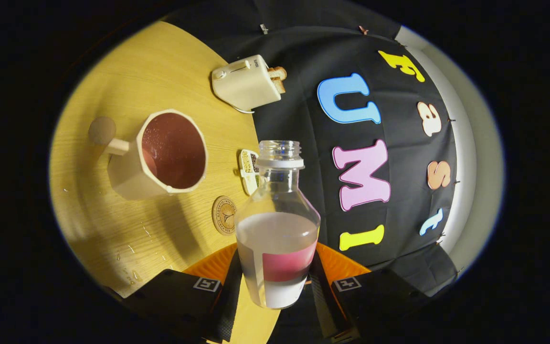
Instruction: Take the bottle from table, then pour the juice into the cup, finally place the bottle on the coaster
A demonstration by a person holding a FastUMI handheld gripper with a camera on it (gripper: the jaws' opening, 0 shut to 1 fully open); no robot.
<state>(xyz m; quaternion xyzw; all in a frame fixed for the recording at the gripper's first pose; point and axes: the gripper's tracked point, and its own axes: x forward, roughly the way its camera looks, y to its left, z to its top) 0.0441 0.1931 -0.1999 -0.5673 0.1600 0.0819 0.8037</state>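
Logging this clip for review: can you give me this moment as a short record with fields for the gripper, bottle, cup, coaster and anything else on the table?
gripper: shut on the bottle, one finger each side
bottle: uncapped, clear, tilted relative to the table, liquid still inside
cup: standing on the table, reddish juice inside
coaster: round, bare, between cup and bottle
other: toaster with bread beyond the cup; droplets on the table near the fingers

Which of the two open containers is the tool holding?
The clear bottle, gripped between the tool's two fingers, its cap off. The cream cup with the handle stands free on the wooden table, beyond the fingers.
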